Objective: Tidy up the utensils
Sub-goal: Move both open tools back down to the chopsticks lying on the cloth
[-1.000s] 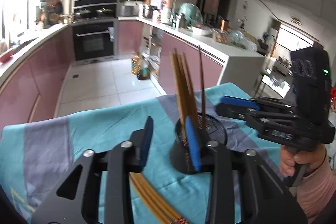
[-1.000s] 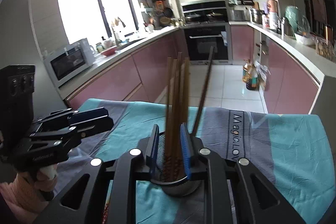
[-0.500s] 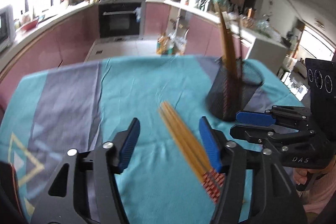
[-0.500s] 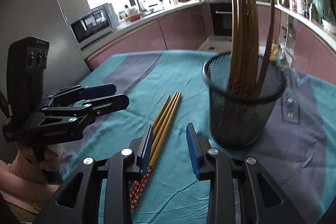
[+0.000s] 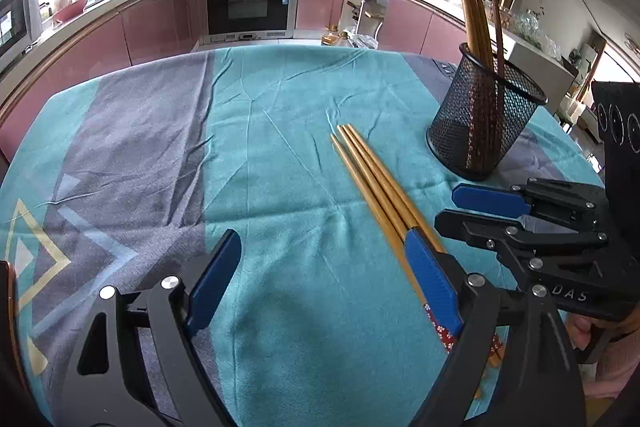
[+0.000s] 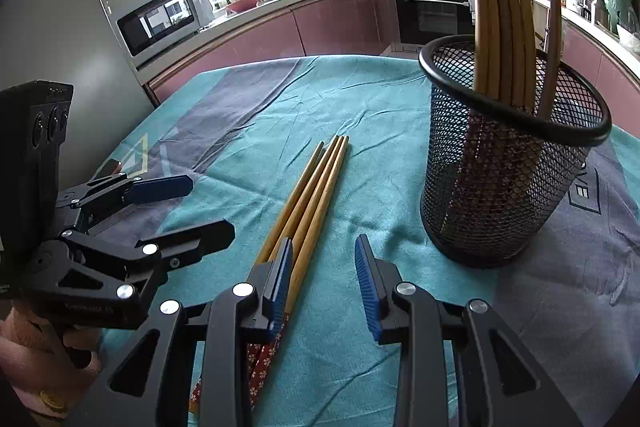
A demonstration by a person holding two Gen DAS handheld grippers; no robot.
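Observation:
Three wooden chopsticks [image 5: 372, 175] [image 6: 316, 187] with red patterned ends lie side by side on the teal cloth. A black mesh cup [image 5: 480, 123] [image 6: 508, 187] stands upright beside them and holds several more chopsticks. My left gripper [image 5: 324, 279] [image 6: 206, 209] hovers low over the cloth with its jaws opening wide; its right finger covers the chopsticks' lower part and only cloth lies between the pads. My right gripper [image 6: 324, 285] [image 5: 450, 209] stands open a little over the patterned ends; its left finger overlaps the chopsticks and the pads press on nothing.
The teal and grey tablecloth [image 5: 260, 147] covers the whole table. A person's hand [image 6: 36, 347] in a pink sleeve holds the left gripper's handle. Behind the table are pink kitchen cabinets, an oven [image 5: 248, 3] and a microwave [image 6: 160, 19].
Both grippers have come down from the mesh cup and tipped toward the chopsticks lying on the cloth. The left jaws have spread much wider; the right jaws have parted a little.

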